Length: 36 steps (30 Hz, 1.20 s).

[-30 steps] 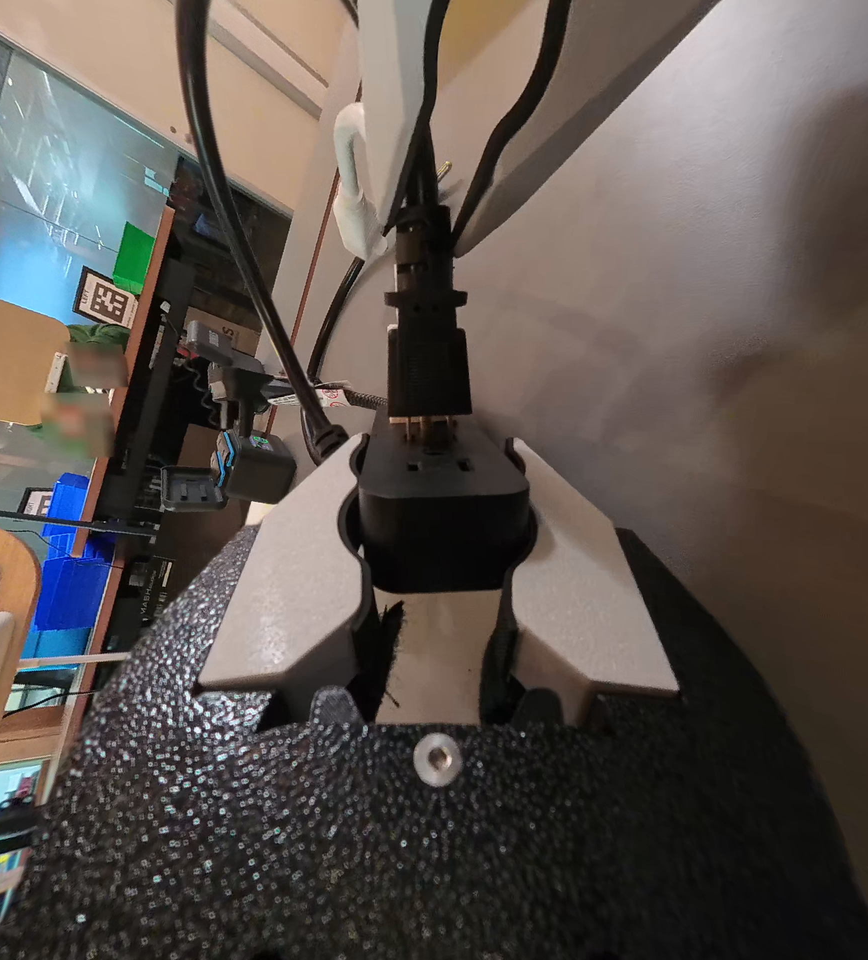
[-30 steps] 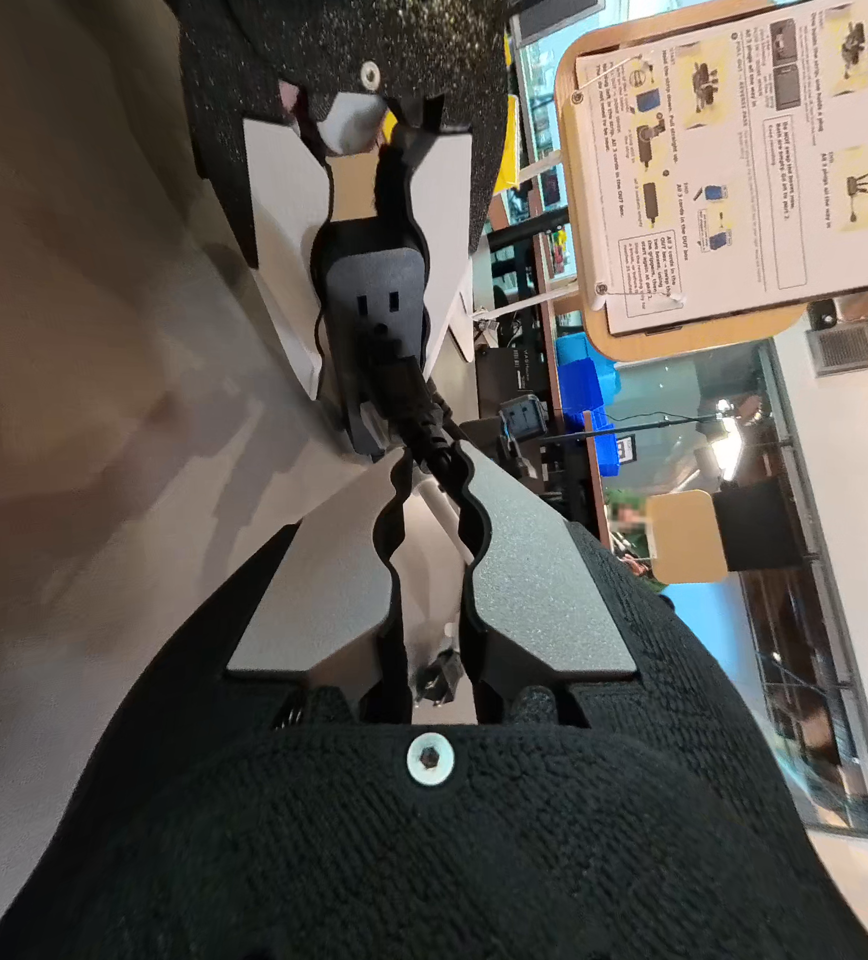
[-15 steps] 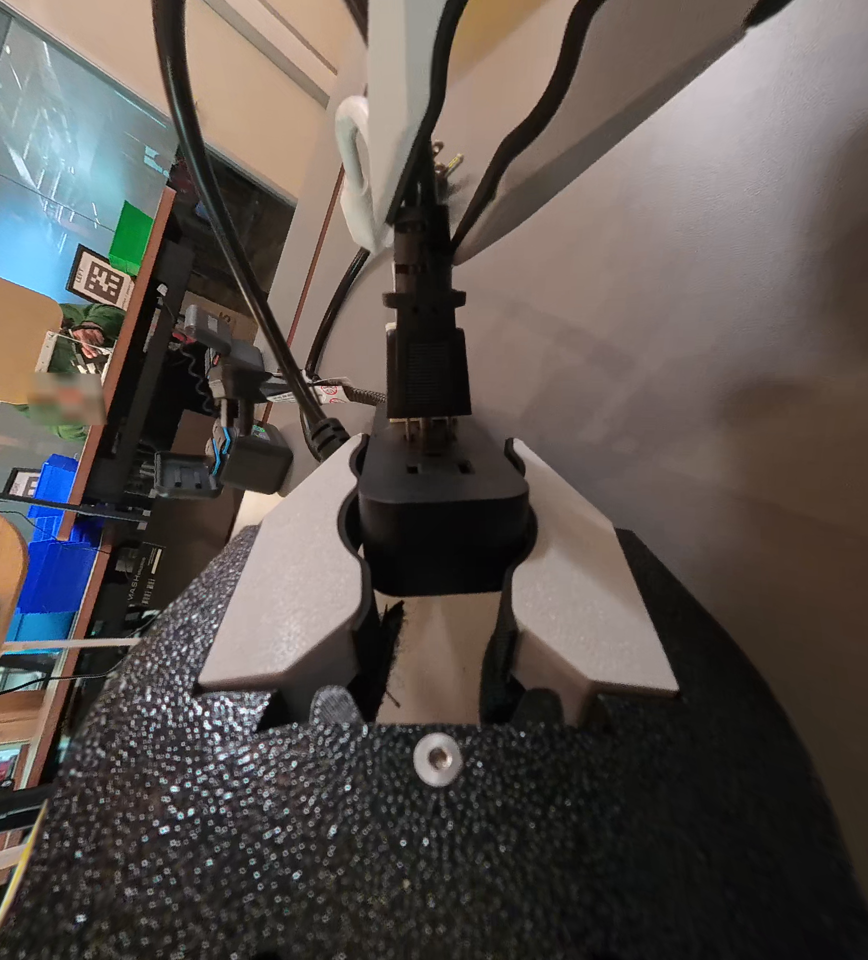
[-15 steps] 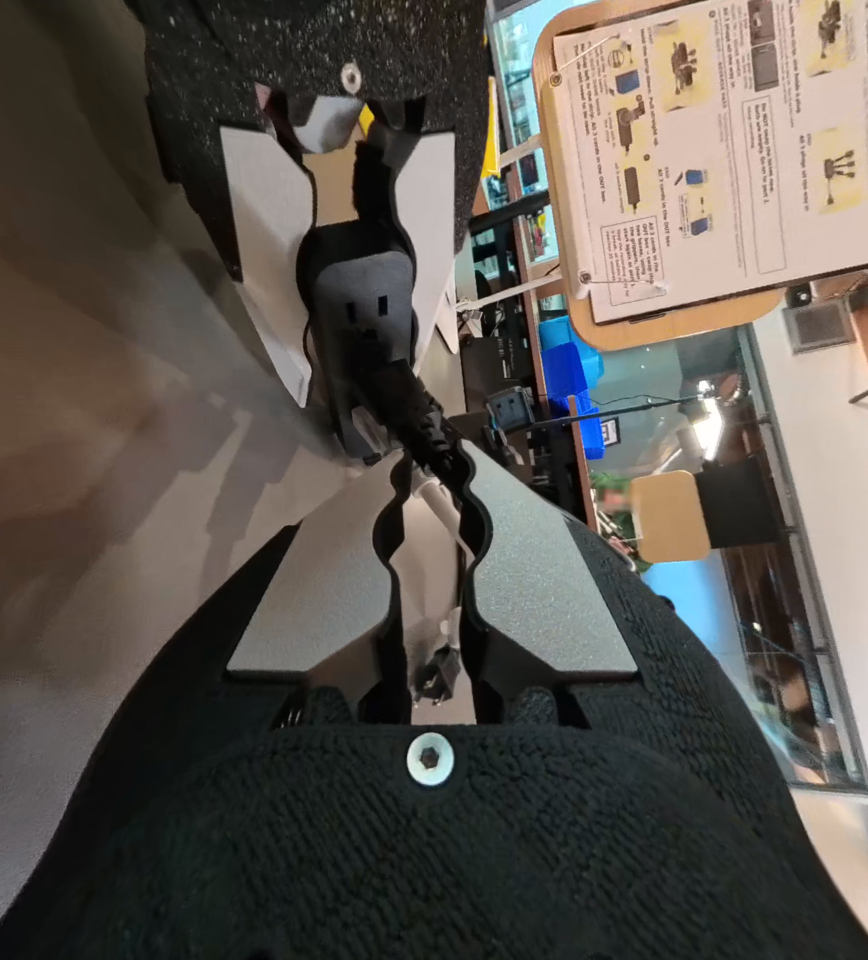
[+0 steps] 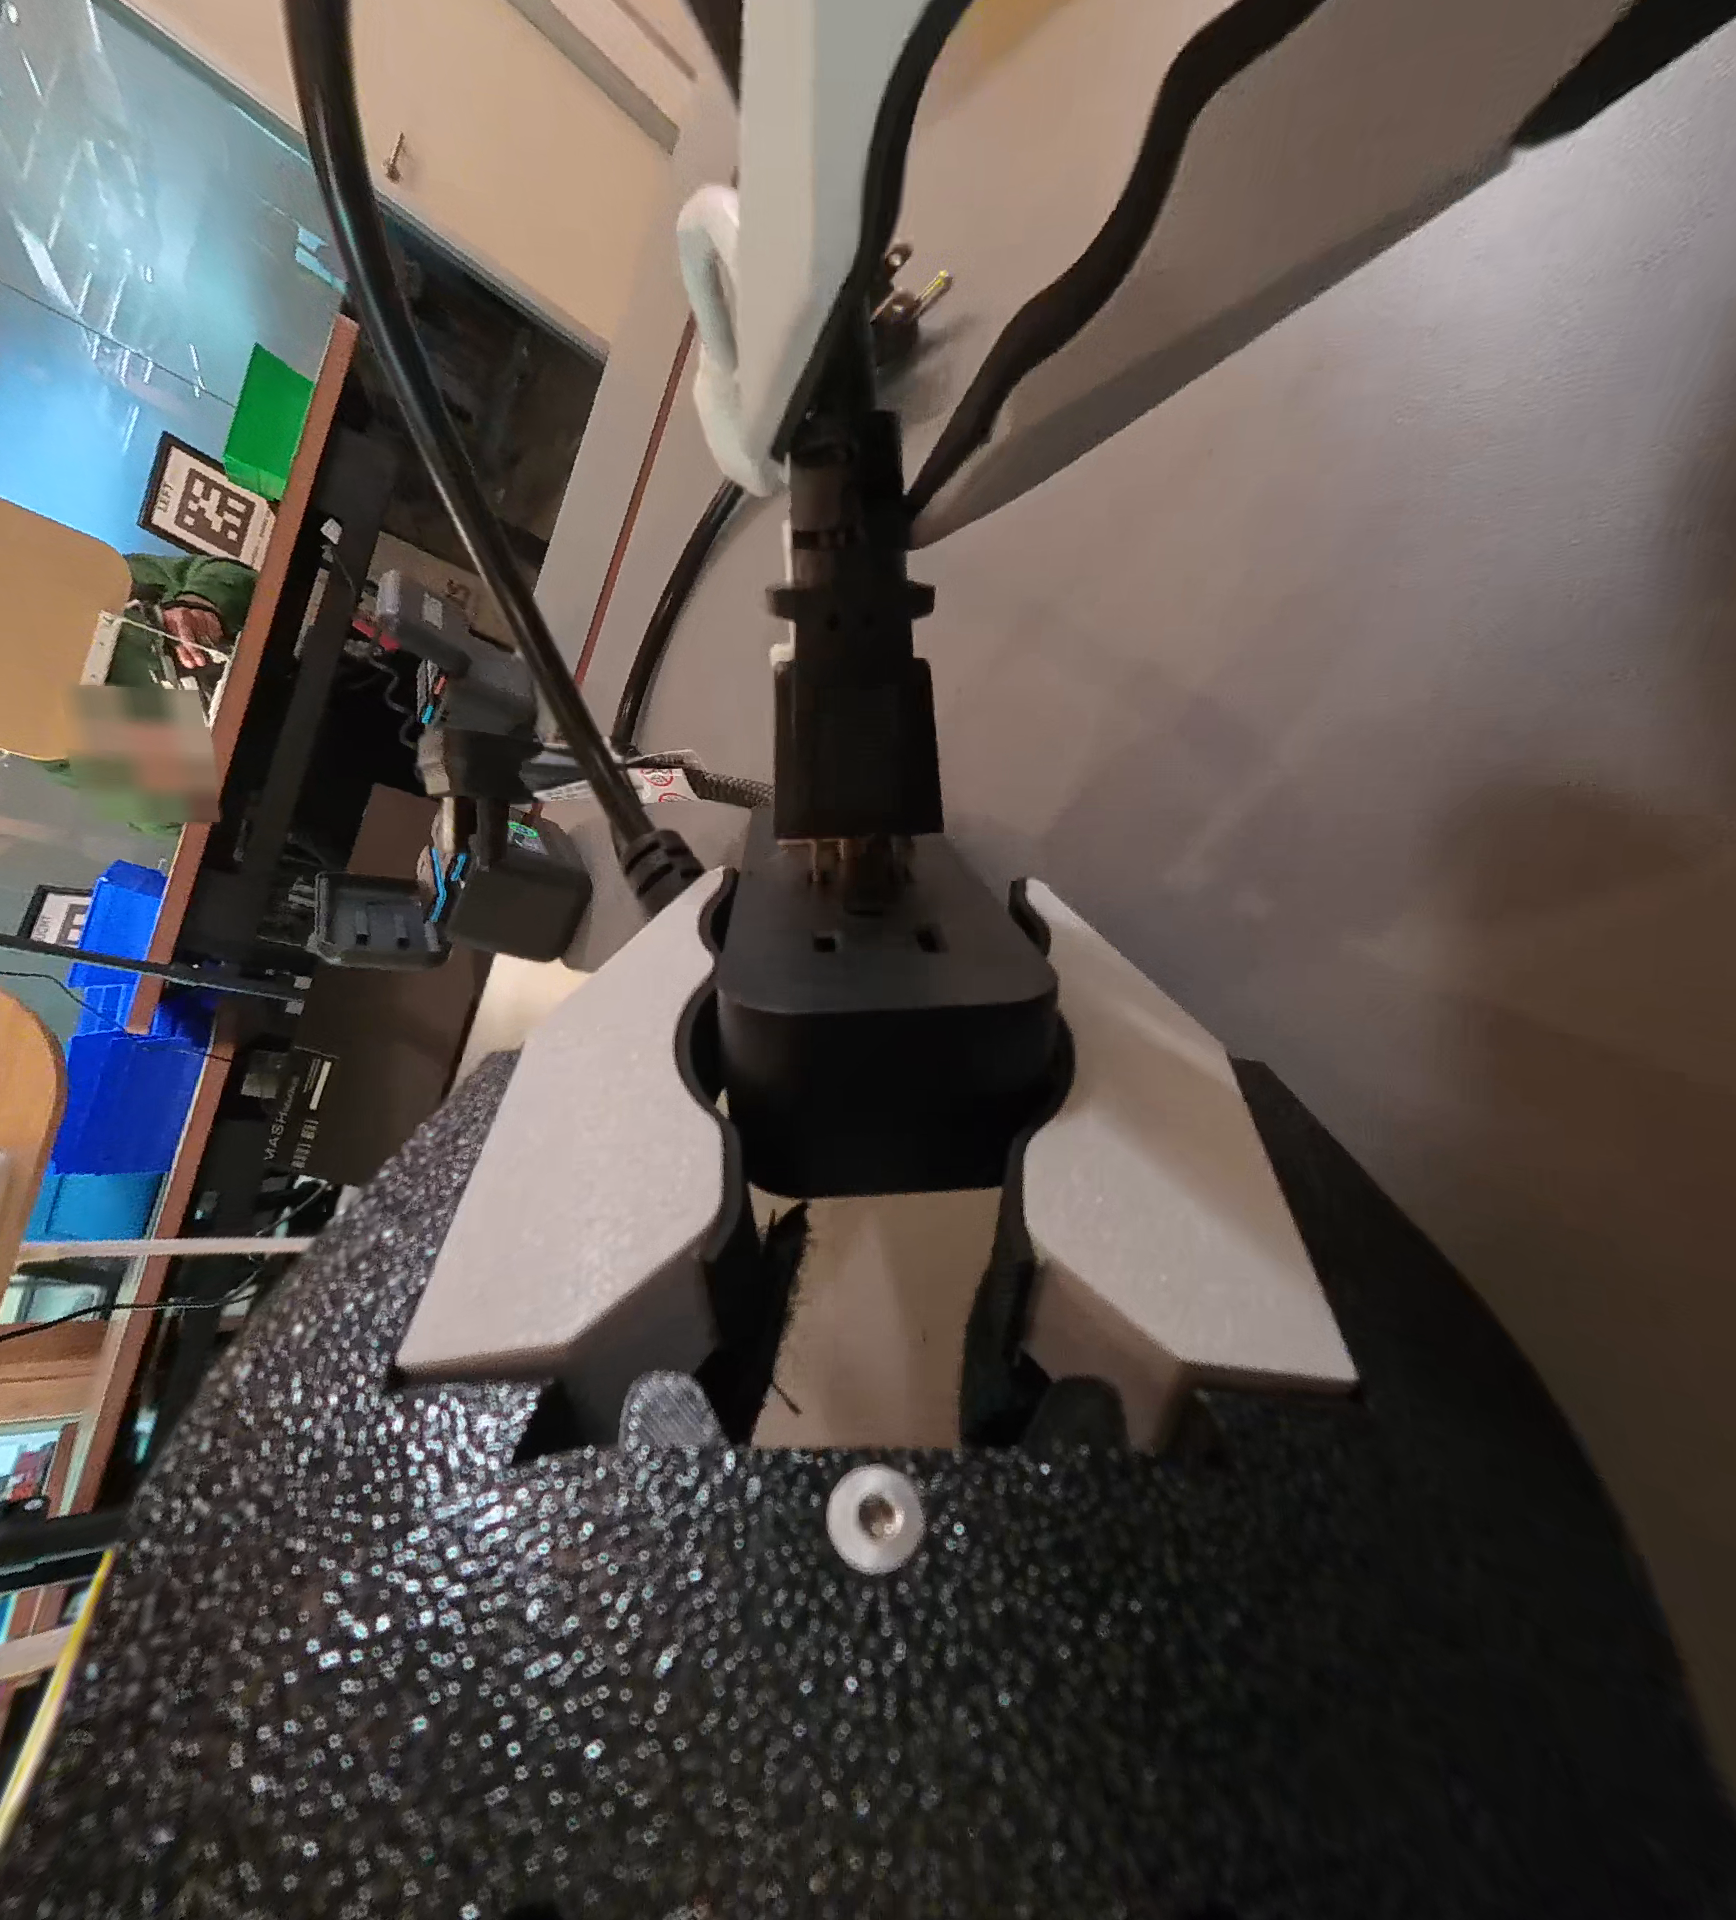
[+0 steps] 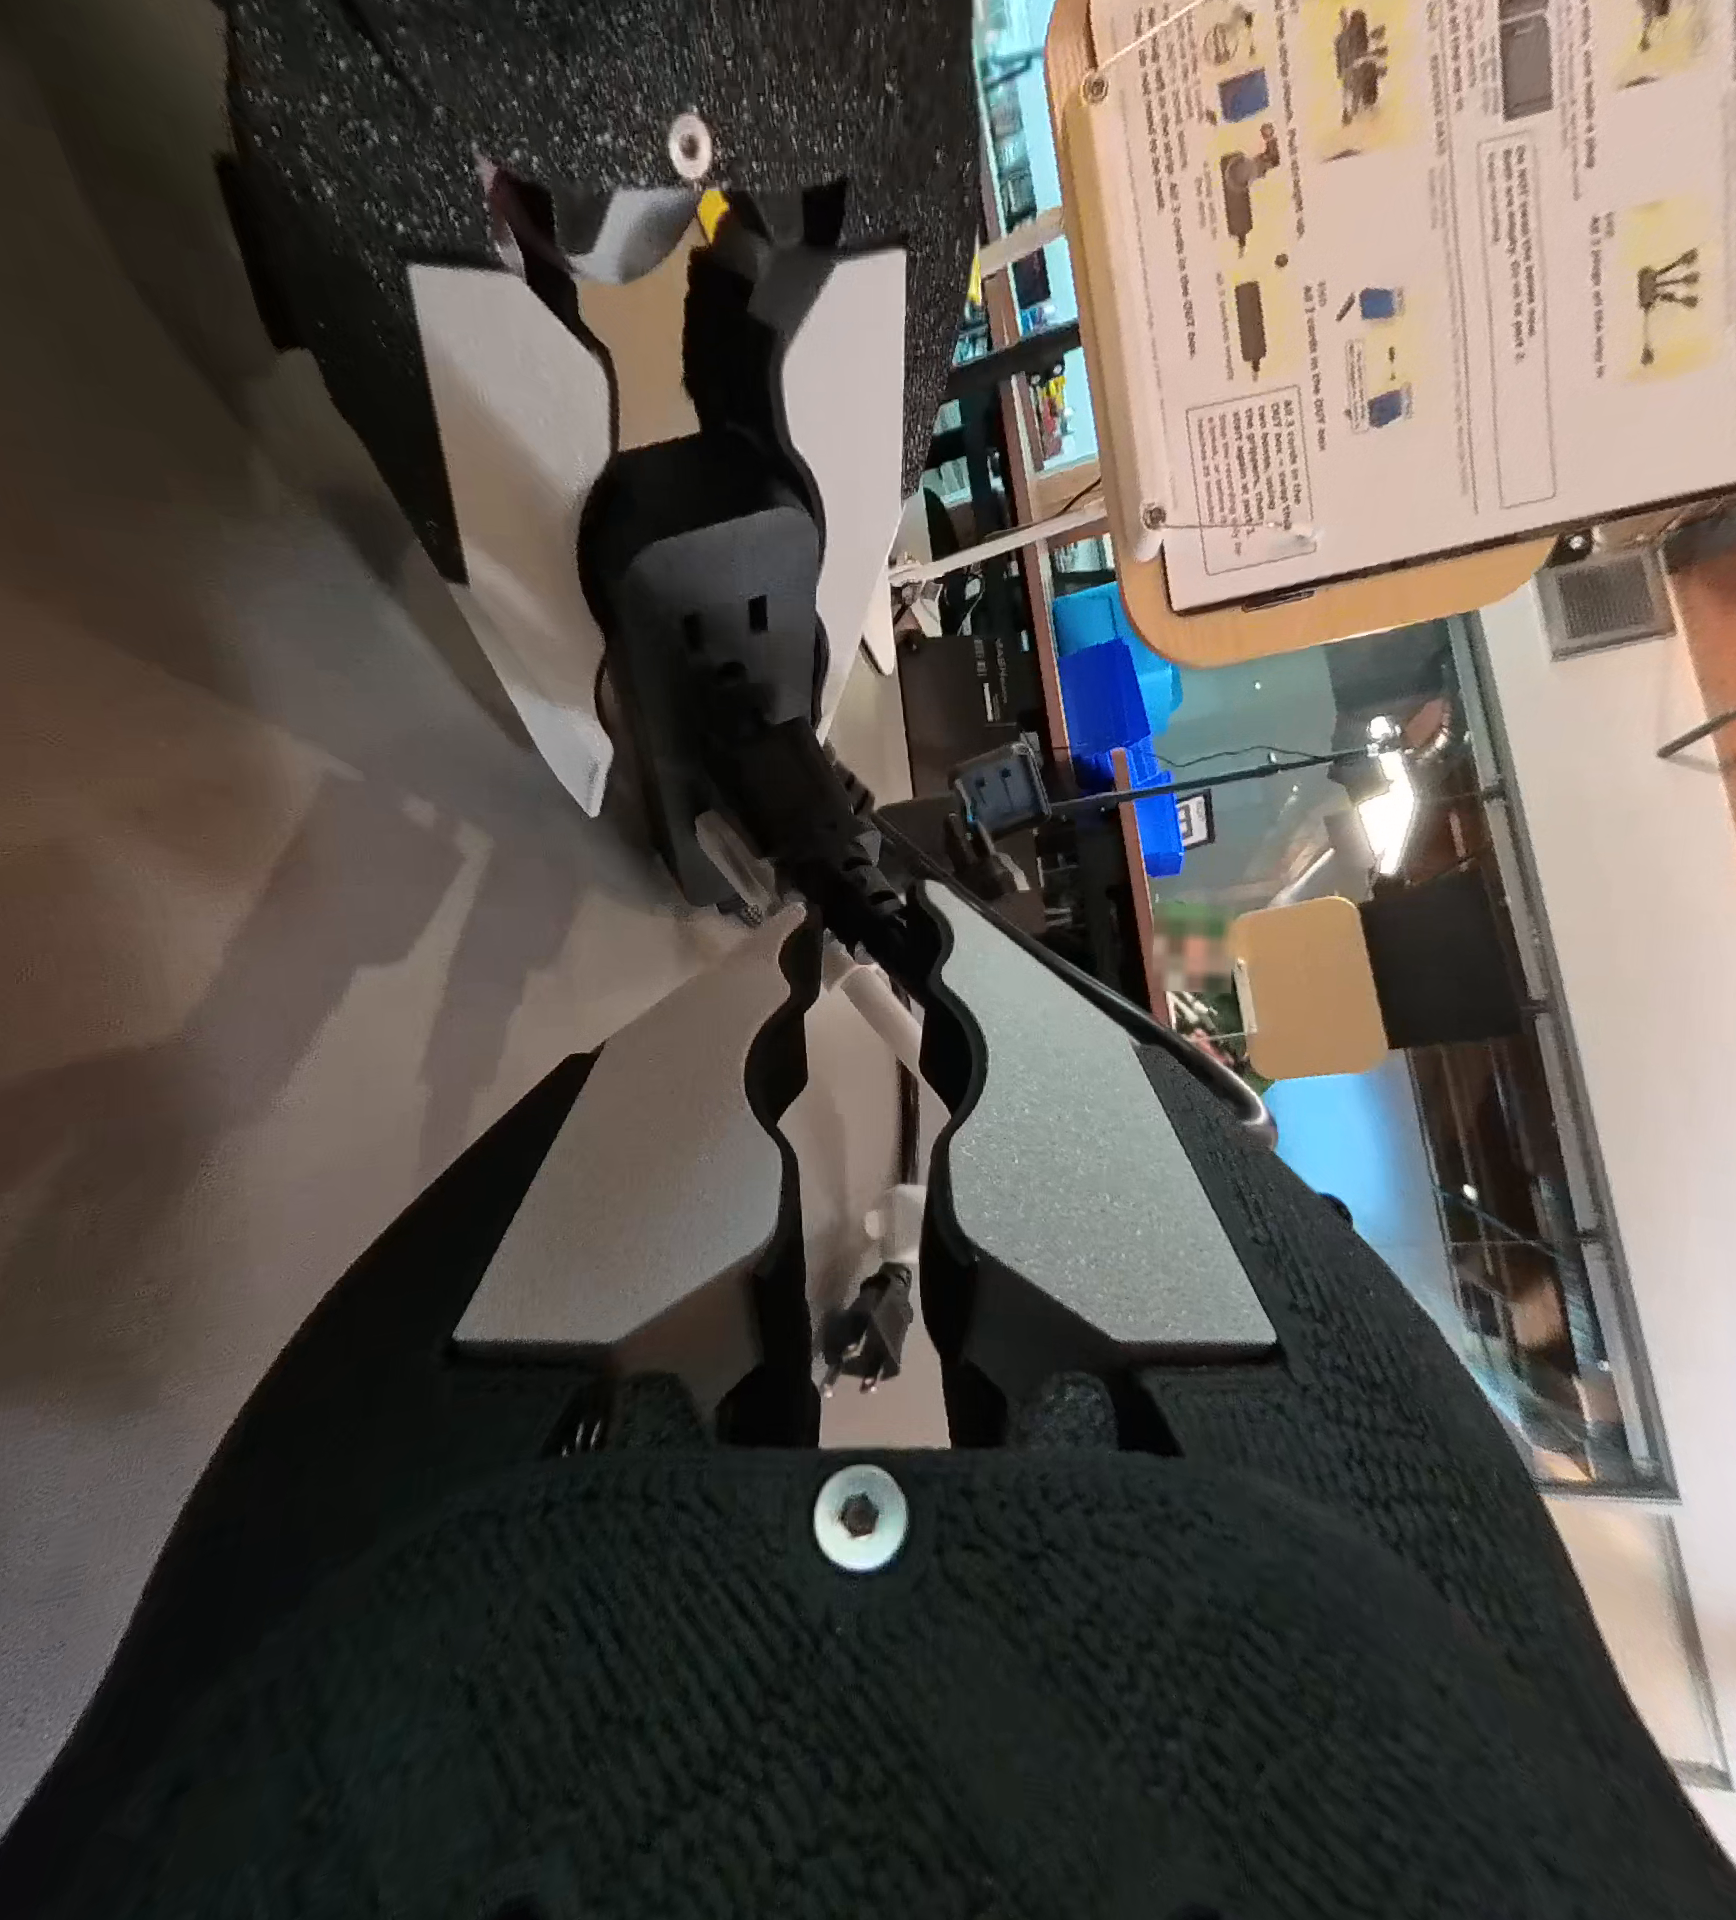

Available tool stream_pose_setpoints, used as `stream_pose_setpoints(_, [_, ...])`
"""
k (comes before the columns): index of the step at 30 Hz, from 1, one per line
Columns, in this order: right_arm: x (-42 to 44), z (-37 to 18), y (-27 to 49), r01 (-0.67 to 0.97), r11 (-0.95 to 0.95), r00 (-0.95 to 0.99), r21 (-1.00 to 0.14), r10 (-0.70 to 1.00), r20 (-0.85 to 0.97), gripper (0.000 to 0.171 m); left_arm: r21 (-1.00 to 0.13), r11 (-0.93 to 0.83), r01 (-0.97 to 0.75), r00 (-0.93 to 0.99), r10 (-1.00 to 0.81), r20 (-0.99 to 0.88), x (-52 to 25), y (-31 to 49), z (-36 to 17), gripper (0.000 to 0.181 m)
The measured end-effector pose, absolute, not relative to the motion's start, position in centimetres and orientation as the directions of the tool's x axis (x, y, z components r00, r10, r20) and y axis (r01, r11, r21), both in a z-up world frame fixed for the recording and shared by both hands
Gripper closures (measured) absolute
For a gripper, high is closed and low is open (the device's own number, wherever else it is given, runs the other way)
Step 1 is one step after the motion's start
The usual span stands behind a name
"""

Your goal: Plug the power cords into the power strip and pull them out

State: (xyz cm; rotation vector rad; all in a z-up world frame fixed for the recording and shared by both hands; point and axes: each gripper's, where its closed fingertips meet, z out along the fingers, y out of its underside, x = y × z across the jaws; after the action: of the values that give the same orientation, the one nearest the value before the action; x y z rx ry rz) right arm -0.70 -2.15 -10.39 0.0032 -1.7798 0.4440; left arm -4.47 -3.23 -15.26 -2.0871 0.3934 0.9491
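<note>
The grey worktop [image 5: 1415,727] fills one side of both wrist views, with a board carrying a printed instruction sheet [image 6: 1466,291] off to the side in the right wrist view. Against the worktop lies the black power strip [image 5: 885,997], and the left hand-held gripper [image 5: 879,1039] is clamped around one end of it — its pale fingers [image 5: 594,1143] press on the strip's two sides, the nearest outlet face bare between them. From the right wrist view the same left hand-held gripper [image 6: 703,582] shows farther off, with the power strip [image 6: 713,644] held in its notched fingers.

A black plug [image 5: 853,727] stands in the outlet just beyond, its brass prongs partly showing between plug body and strip, so it is not seated flush. The right hand-held gripper [image 6: 869,956] is pinching the ribbed neck of this plug [image 6: 822,831] at its fingertips; the gap behind the tips stays narrow. In the left wrist view this right hand-held gripper [image 5: 843,343] comes in from above, closed on the plug's neck.

The strip's own black cable [image 5: 448,468] arcs away to one side. A loose black plug [image 6: 869,1330] with bare prongs lies on the worktop, seen between the right fingers, and a white cord [image 6: 879,1018] runs just beside it.
</note>
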Motion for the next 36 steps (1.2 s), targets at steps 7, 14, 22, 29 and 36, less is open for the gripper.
stream_pose_setpoints(7, [-1.1,-11.2,-1.4,-0.2,0.939,-0.271,-0.281,0.222,0.937,0.159,-0.494,-0.665,-0.56,0.64,0.031,-0.768,-4.7,-3.2,-15.3,0.132])
stream_pose_setpoints(14, [3.8,-18.2,-10.3,-0.502,0.818,-0.509,-0.282,-0.016,0.861,0.171,-0.526,-0.575,-0.627,0.664,-0.041,-0.746,-1.8,-1.1,-14.8,0.131])
stream_pose_setpoints(22, [2.9,-14.6,-6.8,-0.455,0.797,-0.466,-0.396,0.166,0.869,0.16,-0.605,-0.54,-0.585,0.714,0.011,-0.7,-3.2,-2.1,-14.6,0.131])
stream_pose_setpoints(29, [-0.7,-11.5,-1.4,-0.251,0.91,-0.274,-0.33,0.26,0.926,0.101,-0.647,-0.519,-0.559,0.747,0.023,-0.664,-3.8,-2.4,-14.8,0.131])
stream_pose_setpoints(36, [-1.2,-11.6,0.0,-0.183,0.974,-0.222,-0.136,0.094,0.971,0.147,-0.614,-0.531,-0.584,0.72,0.011,-0.694,-3.7,-2.3,-15.0,0.131])
